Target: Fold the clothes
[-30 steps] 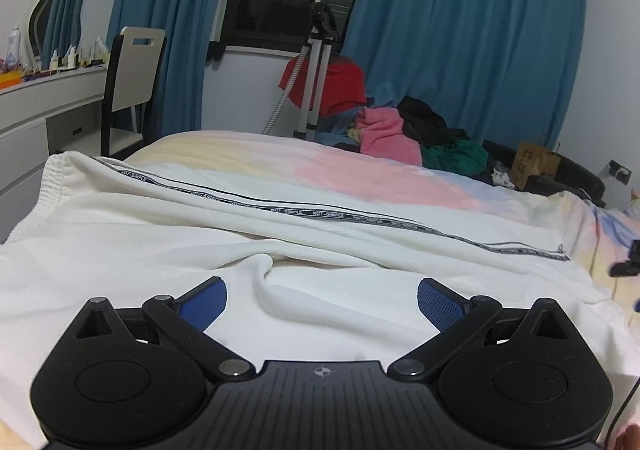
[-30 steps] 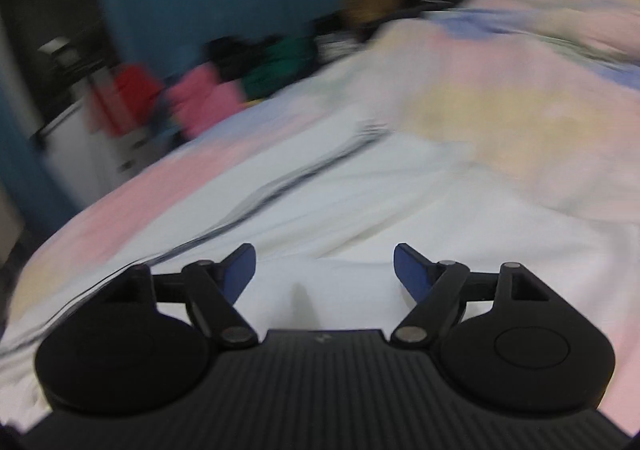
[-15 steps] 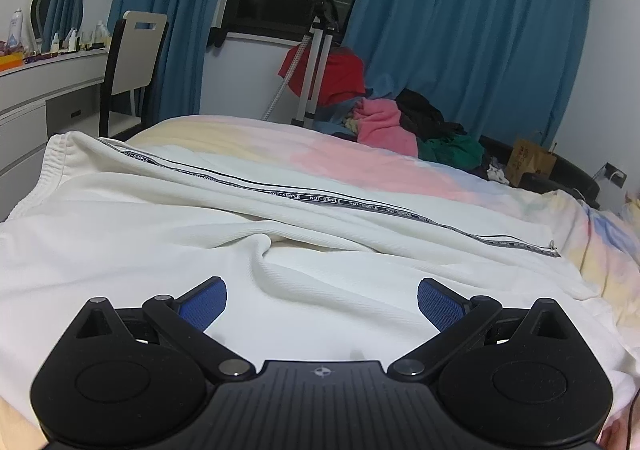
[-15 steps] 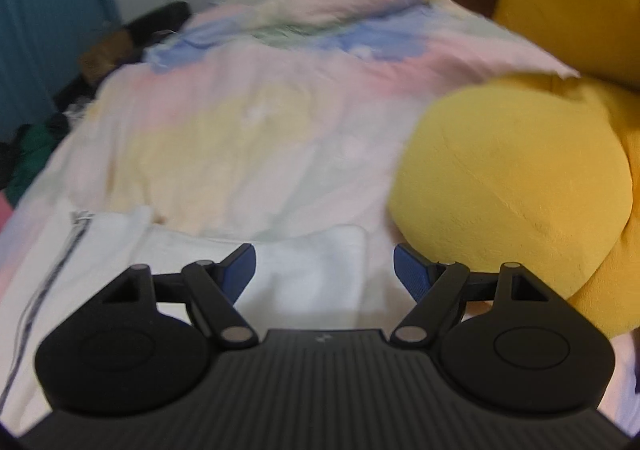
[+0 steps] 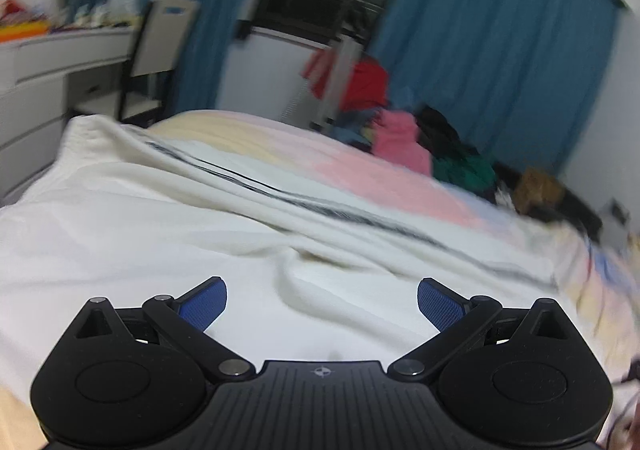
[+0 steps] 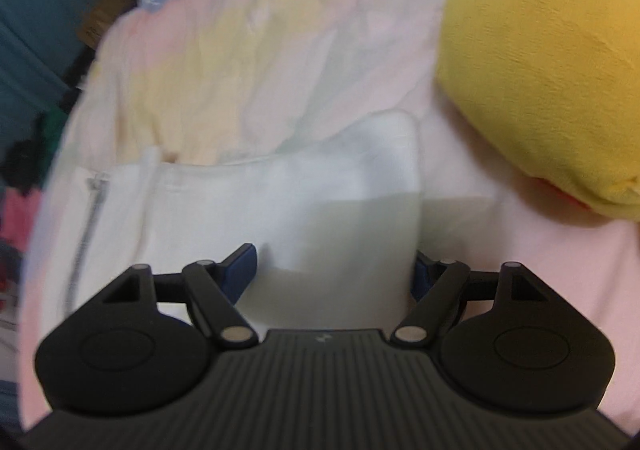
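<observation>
Bedroom w/ blue curtains [image 5: 492, 62] and a dark window far ahead of the left gripper [image 5: 322, 302]. Pastel bed sheet [image 5: 360, 166] covers the bed. White garment [image 5: 120, 234] is spread flat on it, right under and in front of the left gripper, and reaches off to both sides. Its dark printed stripe [image 5: 328, 206] runs slanted across, further ahead of the blue pads [image 5: 204, 304]. Left jaws stand wide open, nothing between them, just cloth below.

Right gripper [image 6: 334, 270] points down at one end of the white garment [image 6: 320, 202]. That cloth end sits btwn its fingers; the right pad is partly hidden behind the cloth's edge. Jaws are closing but not yet pinching; left pad [image 6: 240, 268] is apart from the cloth. Big yellow plush toy [image 6: 552, 62] lies ahead and to the right of this gripper, near the cloth end. Pile of clothes [image 5: 420, 142] sits beyond the bed's far end.
</observation>
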A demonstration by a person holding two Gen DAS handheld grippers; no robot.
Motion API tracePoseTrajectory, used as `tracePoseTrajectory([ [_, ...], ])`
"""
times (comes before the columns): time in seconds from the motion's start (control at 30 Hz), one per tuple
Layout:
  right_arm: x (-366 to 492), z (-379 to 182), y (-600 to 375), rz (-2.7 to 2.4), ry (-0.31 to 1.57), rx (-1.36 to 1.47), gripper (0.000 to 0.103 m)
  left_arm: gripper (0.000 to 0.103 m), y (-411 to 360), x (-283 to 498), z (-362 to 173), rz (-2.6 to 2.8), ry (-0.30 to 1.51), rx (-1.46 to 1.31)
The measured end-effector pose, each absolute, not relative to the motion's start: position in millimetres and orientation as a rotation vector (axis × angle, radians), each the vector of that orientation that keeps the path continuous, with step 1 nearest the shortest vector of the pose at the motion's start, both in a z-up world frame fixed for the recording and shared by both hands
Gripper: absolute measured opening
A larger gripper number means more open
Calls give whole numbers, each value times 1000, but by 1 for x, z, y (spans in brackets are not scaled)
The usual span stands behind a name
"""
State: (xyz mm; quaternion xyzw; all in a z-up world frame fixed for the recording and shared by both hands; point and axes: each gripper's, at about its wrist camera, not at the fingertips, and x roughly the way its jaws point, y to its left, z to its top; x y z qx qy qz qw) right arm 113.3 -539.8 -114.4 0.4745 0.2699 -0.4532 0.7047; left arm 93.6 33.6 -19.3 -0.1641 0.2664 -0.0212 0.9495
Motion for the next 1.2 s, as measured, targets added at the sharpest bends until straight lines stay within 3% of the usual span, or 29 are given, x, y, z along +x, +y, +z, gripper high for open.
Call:
tracePoseTrajectory([
  [0.23,119,-103,-535,-899,512,1060,64,101,181,53,5,276,393,-703],
  [0.37,110,-116,-540,-903,503,1184,29,101,236,15,-20,438,358,-883],
  [0.53,98,-101,-532,-893,389,1186,8,97,261,20,-54,404,442,-1138],
  [0.73,96,-77,-521,-863,270,1106,7,89,251,29,-88,397,615,-1246],
  [0.93,97,-90,-529,-885,300,1139,7,86,256,37,-97,409,628,-1263],
  [1.07,105,-98,-533,-909,319,1148,7,63,260,48,-107,378,641,-1303],
  [1.17,108,-94,-531,-911,302,1127,7,34,259,52,-106,377,623,-1300],
  [1.2,108,-92,-530,-909,292,1117,7,19,259,53,-106,370,612,-1296],
])
